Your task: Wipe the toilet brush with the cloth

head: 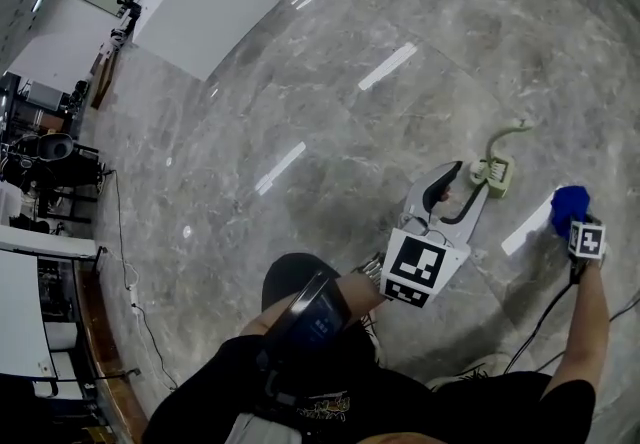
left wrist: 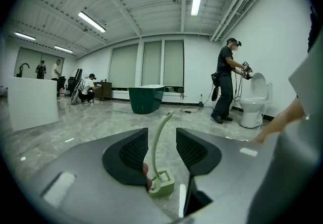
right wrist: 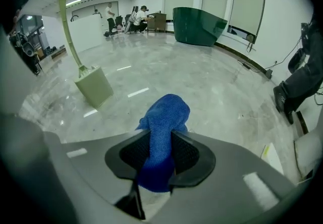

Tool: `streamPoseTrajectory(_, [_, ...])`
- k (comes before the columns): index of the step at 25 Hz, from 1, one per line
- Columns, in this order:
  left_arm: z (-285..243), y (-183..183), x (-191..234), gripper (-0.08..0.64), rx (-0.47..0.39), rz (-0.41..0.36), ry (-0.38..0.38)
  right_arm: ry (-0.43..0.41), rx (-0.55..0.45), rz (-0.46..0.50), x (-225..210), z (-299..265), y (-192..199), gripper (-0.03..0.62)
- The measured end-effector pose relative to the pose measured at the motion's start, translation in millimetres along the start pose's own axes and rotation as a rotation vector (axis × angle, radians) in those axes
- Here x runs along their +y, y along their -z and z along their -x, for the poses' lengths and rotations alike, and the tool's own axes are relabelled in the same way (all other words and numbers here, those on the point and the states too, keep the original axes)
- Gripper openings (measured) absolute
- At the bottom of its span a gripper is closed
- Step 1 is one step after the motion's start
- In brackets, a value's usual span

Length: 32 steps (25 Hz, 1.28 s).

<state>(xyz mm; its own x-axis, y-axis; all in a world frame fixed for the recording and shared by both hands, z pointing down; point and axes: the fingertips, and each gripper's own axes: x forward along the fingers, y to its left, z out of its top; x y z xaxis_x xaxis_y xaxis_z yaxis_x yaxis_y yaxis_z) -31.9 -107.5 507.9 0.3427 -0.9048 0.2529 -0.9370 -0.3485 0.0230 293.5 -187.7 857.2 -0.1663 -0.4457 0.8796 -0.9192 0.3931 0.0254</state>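
Note:
The pale green toilet brush stands in its square holder on the marble floor, its curved handle rising upright. My left gripper points at it from close by. In the left gripper view the gripper stands open, and the handle shows in the gap just beyond the jaws without touching them. My right gripper hangs to the right of the brush, shut on a blue cloth bunched between the pads. In the right gripper view the holder stands to the upper left of the cloth.
A white strip lies on the floor between brush and cloth. A white counter stands far back. A dark green bathtub, a toilet and a standing person are across the room. A cable trails by my right arm.

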Motion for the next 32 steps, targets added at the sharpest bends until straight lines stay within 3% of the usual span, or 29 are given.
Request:
streamPoseTrajectory(5, [5,-2,4,0.176,-0.004,-0.001,-0.011,-0.044,-0.05,0.045,29,-4,-18,0.163])
streamPoseTrajectory(8, [0,0,7,0.176,0.004,0.012,-0.011,0.006,-0.13,0.044,24,2,-34,0.203])
streamPoseTrajectory(10, [-2,2,9,0.176,0.005,0.025,-0.007,0.012,-0.22,-0.011,19,12,-51,0.212])
streamPoseTrajectory(13, [-3,-1,12,0.176,-0.006,0.047,-0.006,-0.024,-0.358,-0.13,11,32,-76,0.295])
streamPoseTrajectory(15, [-3,-7,12,0.176,-0.022,0.065,0.002,-0.021,-0.444,-0.169,1,50,-95,0.3])
streamPoseTrajectory(17, [-5,-11,14,0.176,-0.034,0.076,0.003,-0.001,-0.516,-0.213,-11,69,-112,0.26])
streamPoseTrajectory(19, [-6,-13,17,0.176,-0.031,0.08,-0.004,0.024,-0.566,-0.255,-24,89,-126,0.035])
streamPoseTrajectory(20, [-6,-13,17,0.175,-0.025,0.077,-0.007,0.031,-0.582,-0.275,-29,98,-130,0.003])
streamPoseTrajectory(25, [5,-7,11,0.169,-0.006,0.011,-0.001,0.002,-0.641,-0.359,-42,136,-134,0.002])
streamPoseTrajectory(32, [29,-9,8,0.167,0.041,-0.045,-0.015,-0.037,-0.58,-0.181,2,191,-129,0.002])
